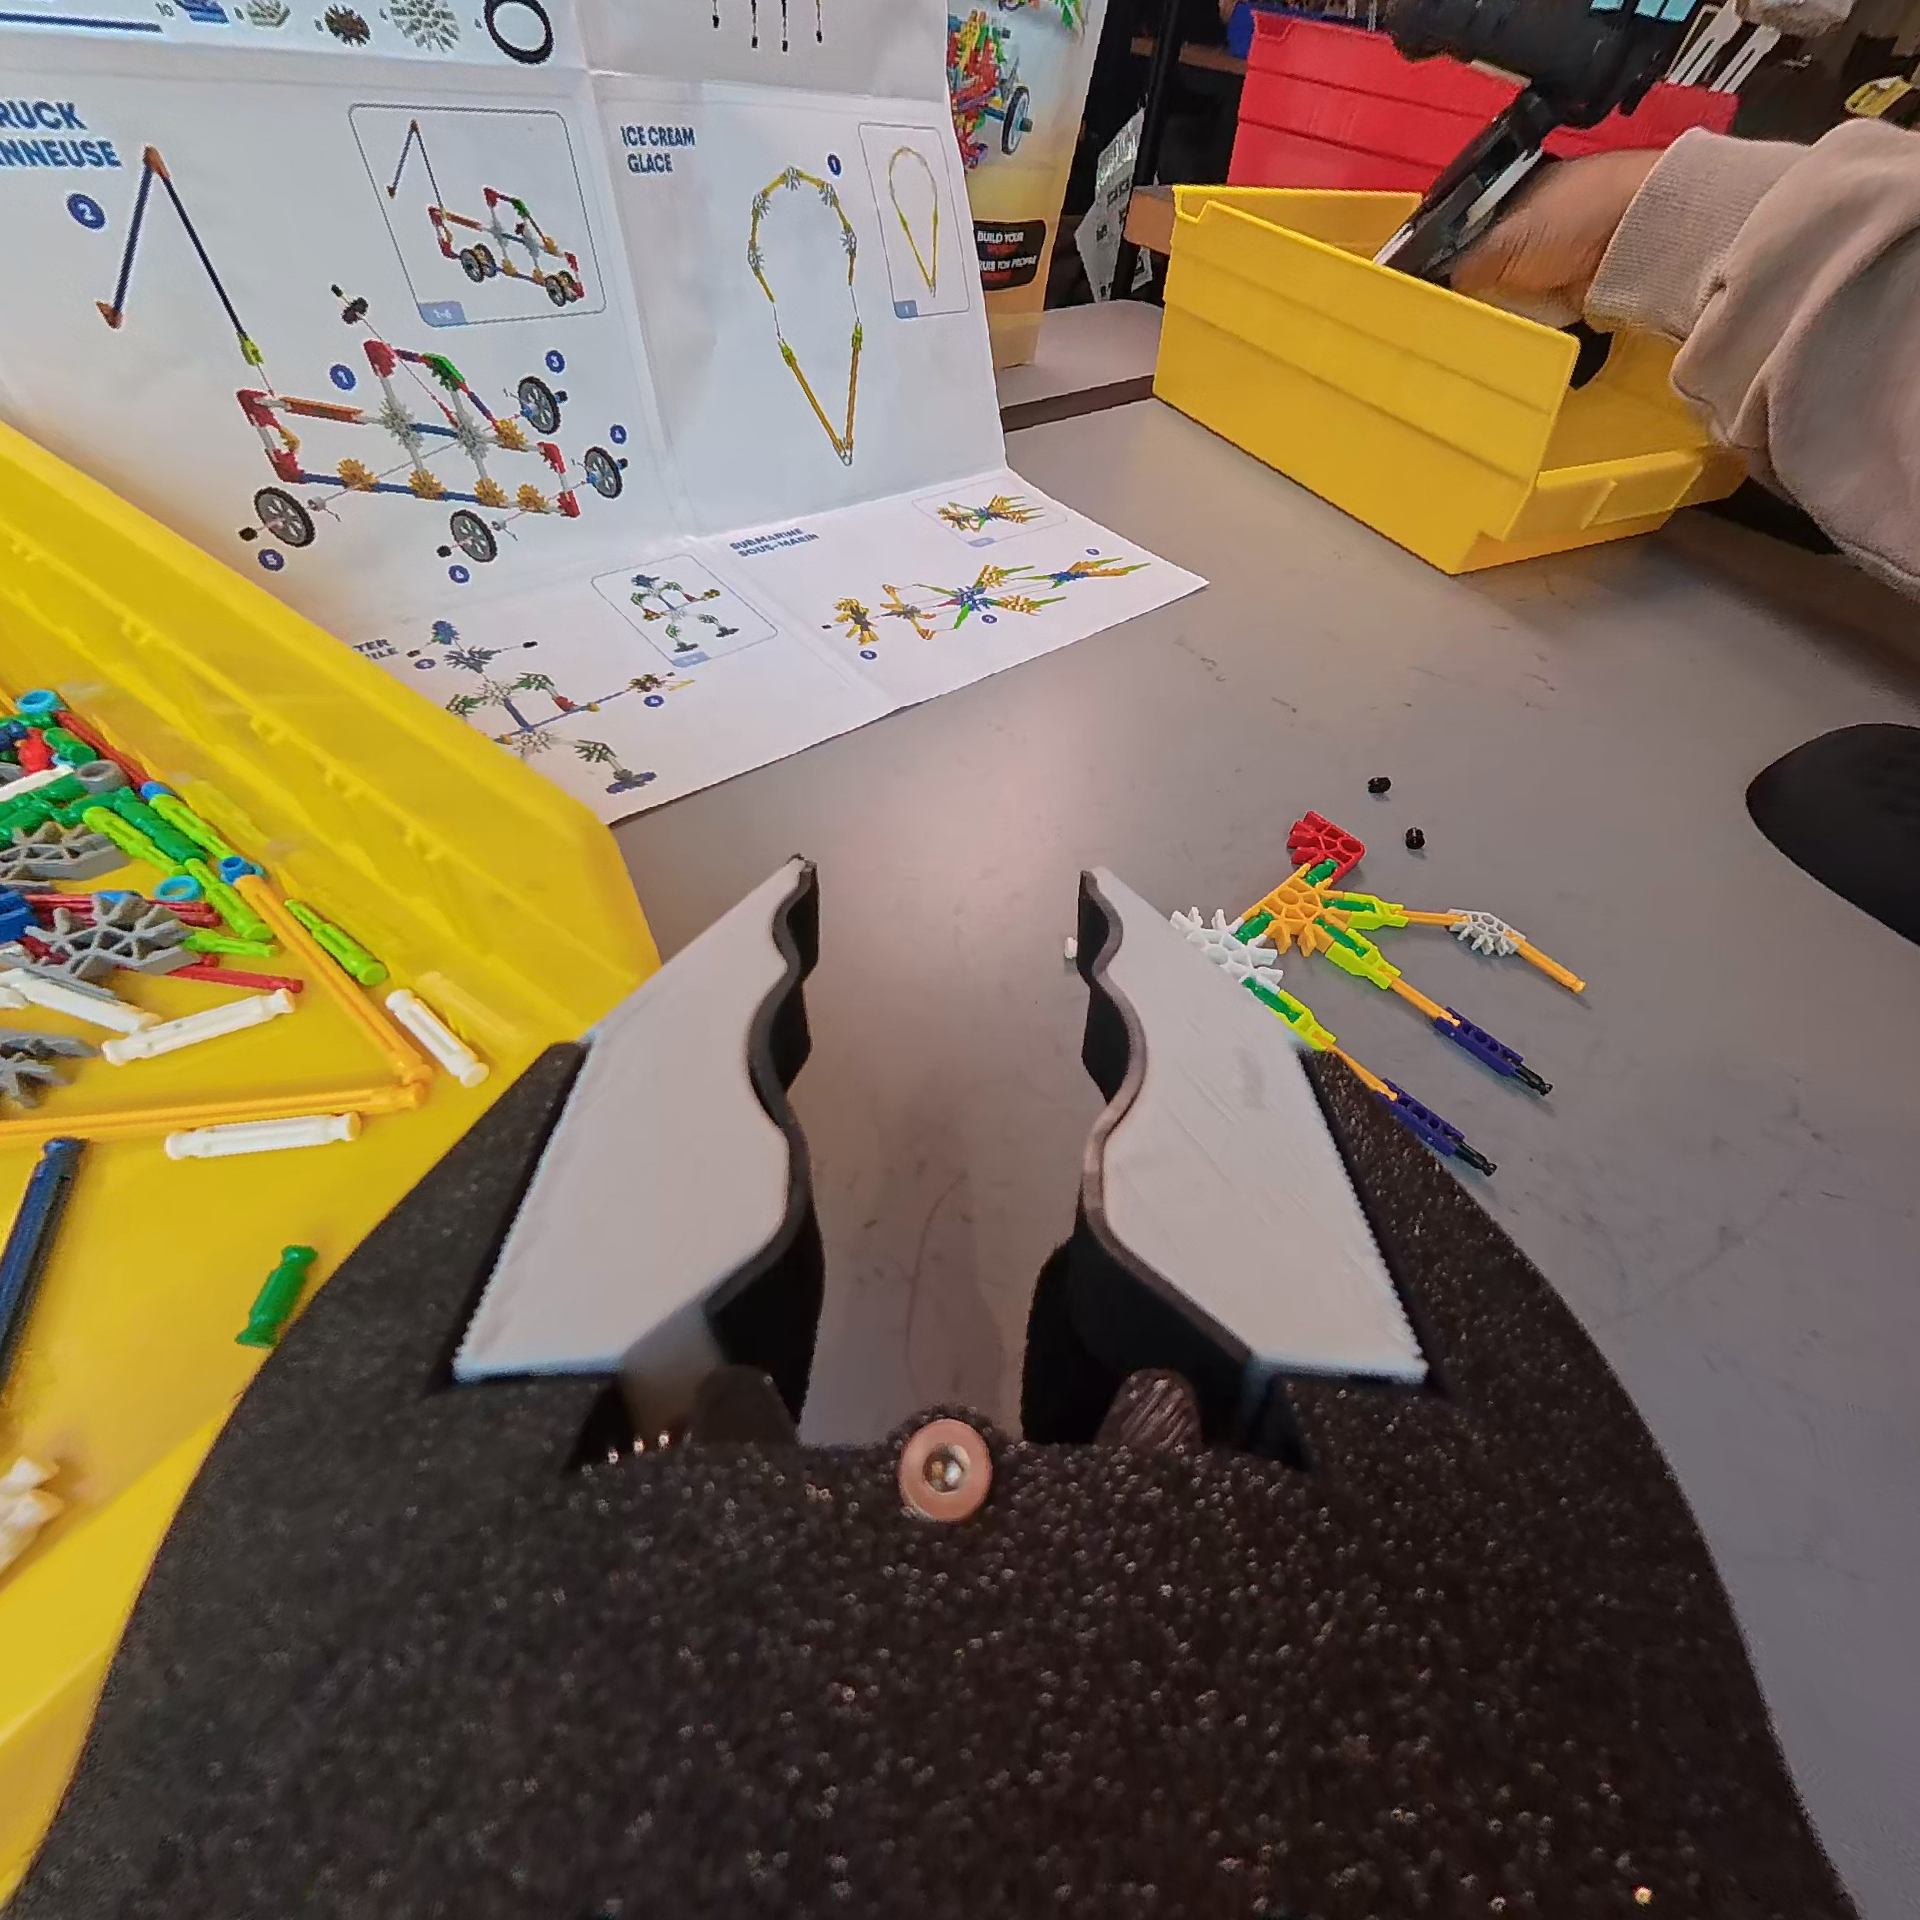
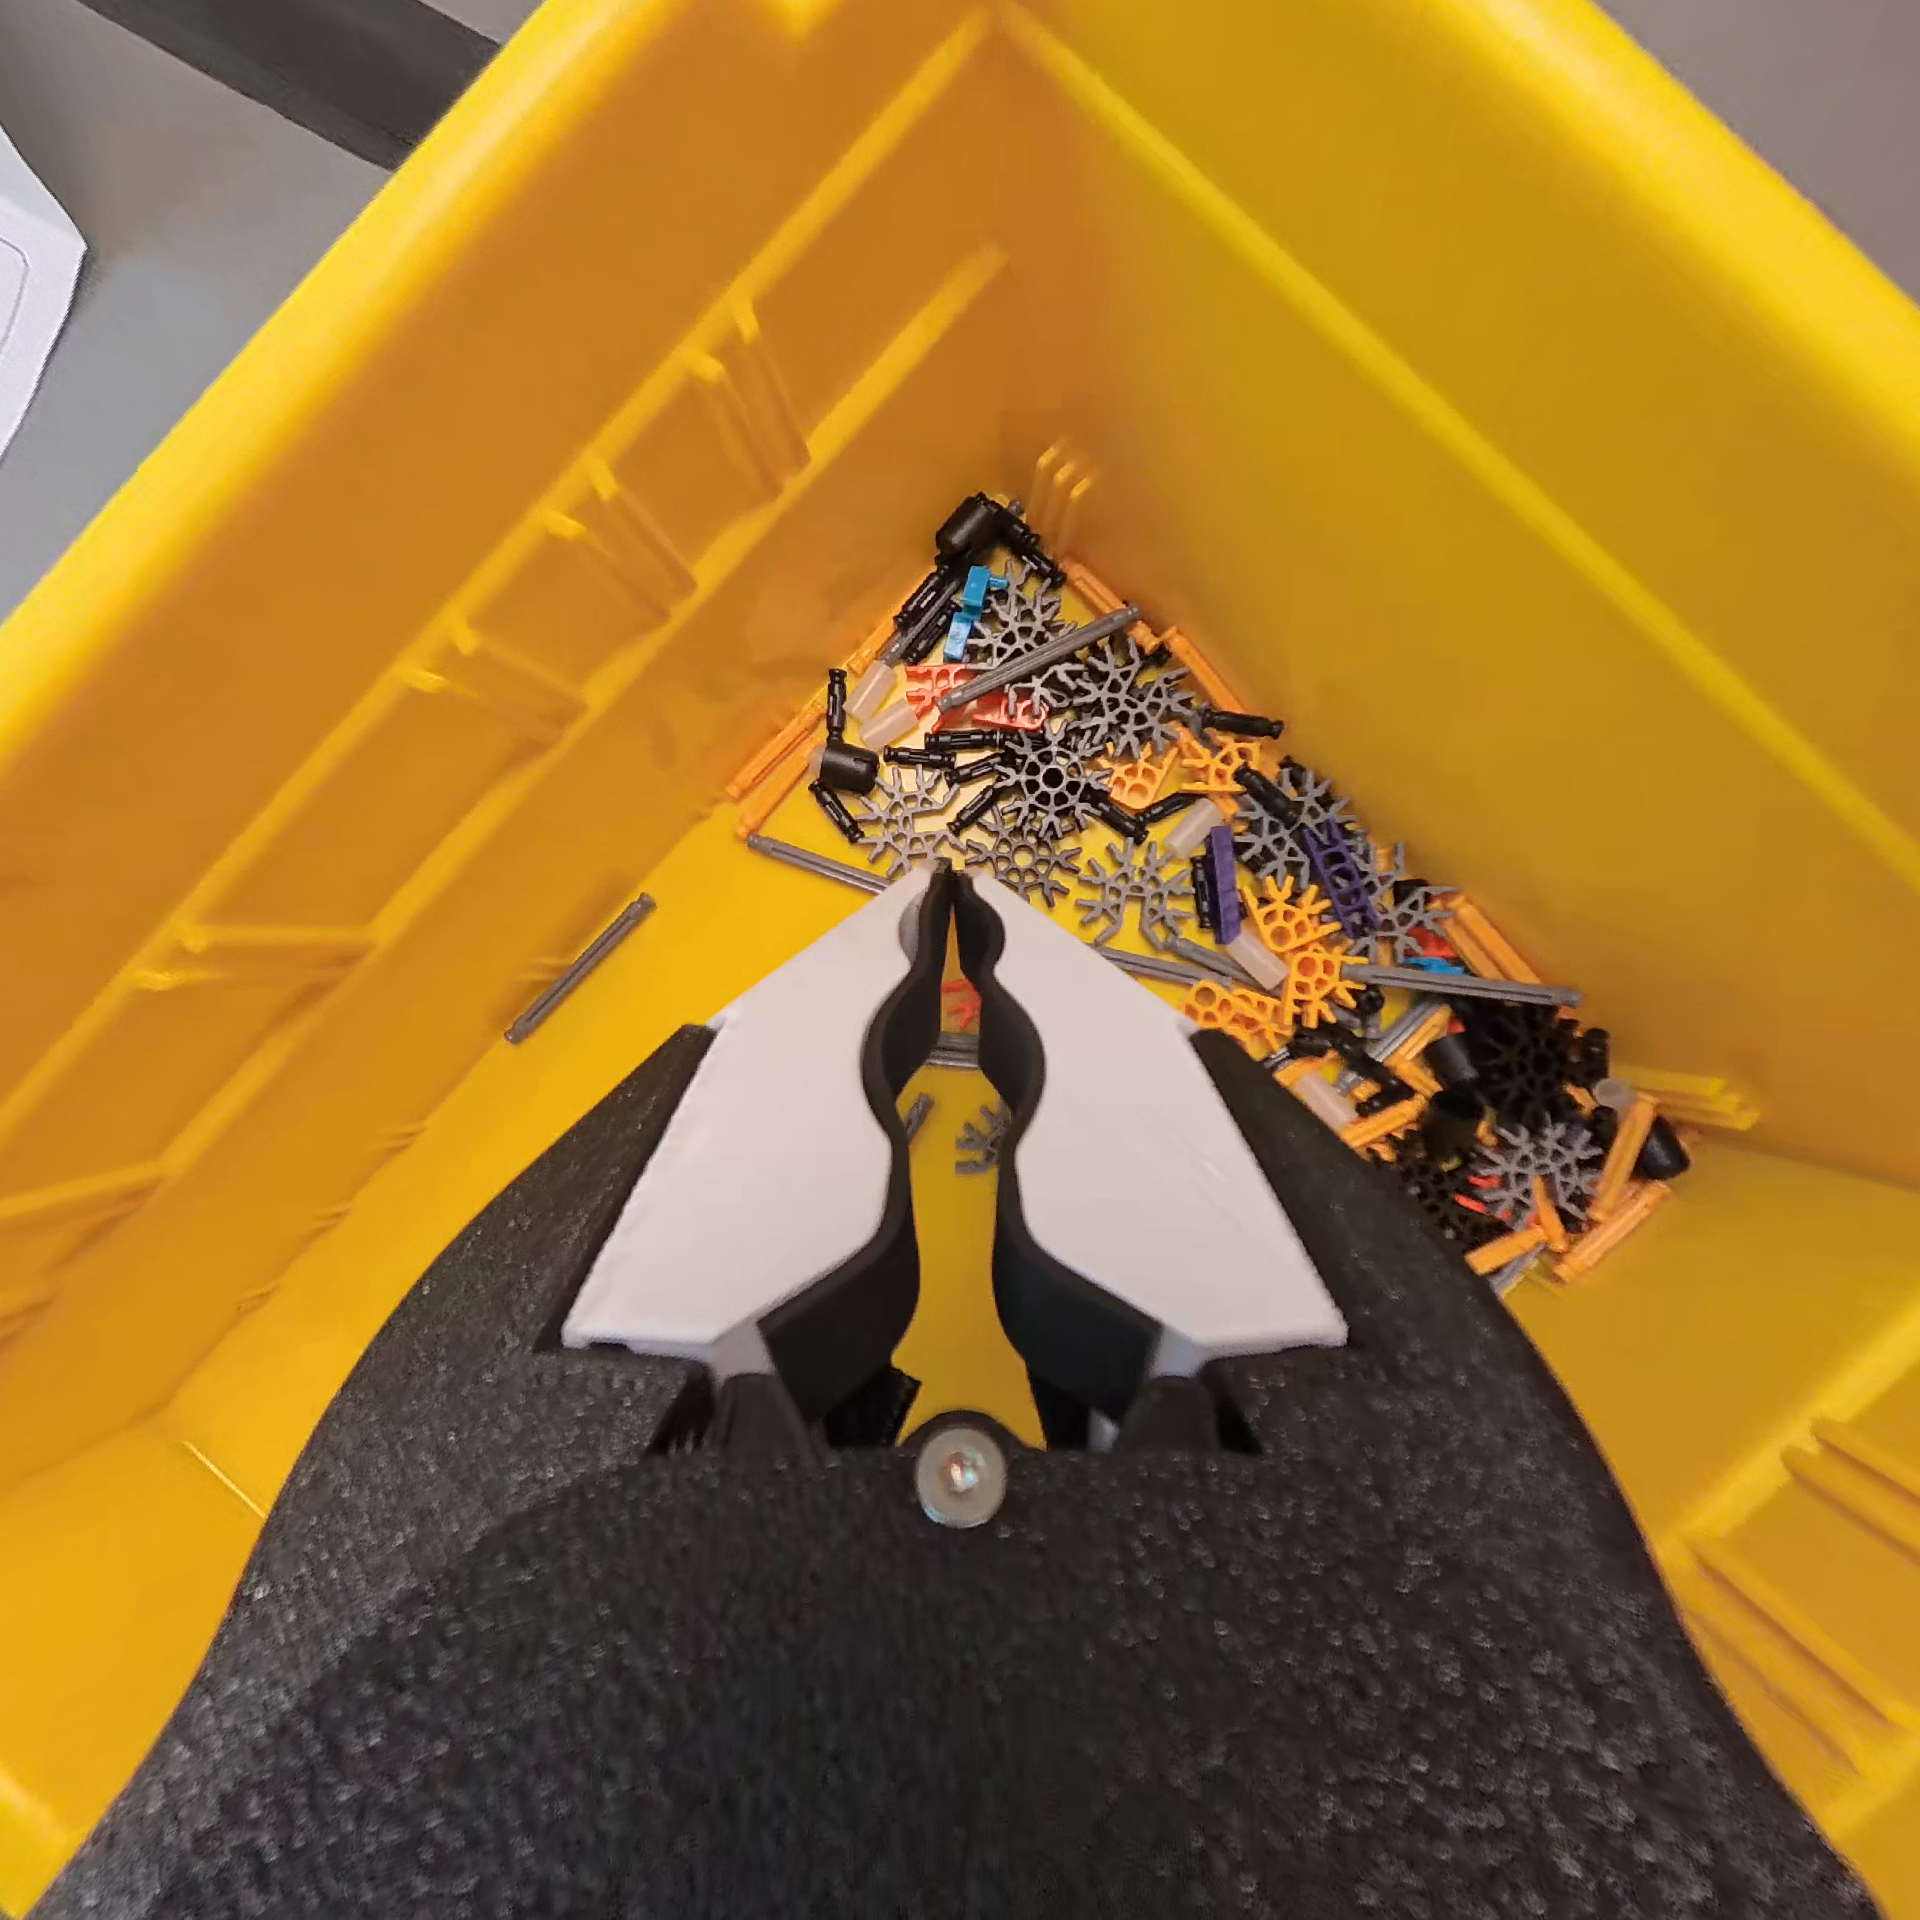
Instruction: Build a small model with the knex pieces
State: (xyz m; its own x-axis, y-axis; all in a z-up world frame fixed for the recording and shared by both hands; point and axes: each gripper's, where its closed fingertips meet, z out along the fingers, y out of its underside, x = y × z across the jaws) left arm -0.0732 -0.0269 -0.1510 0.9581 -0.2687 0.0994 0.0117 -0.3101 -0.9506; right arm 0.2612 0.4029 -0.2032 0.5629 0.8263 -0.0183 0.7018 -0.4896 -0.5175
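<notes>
Left claw gapes over bare table beside a small rod-and-connector figure; right claw pinched over binned connectors

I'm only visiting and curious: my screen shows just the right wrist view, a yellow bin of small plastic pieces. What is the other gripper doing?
Observer: The left gripper is open, over the grey table, holding nothing.
Operator: Anything near it?
Observer: A small figure built of colourful pieces lies on the table just to its right.
Operator: Any other bins?
Observer: A second yellow bin of loose pieces sits on its left, with an instruction sheet propped up behind.
</notes>
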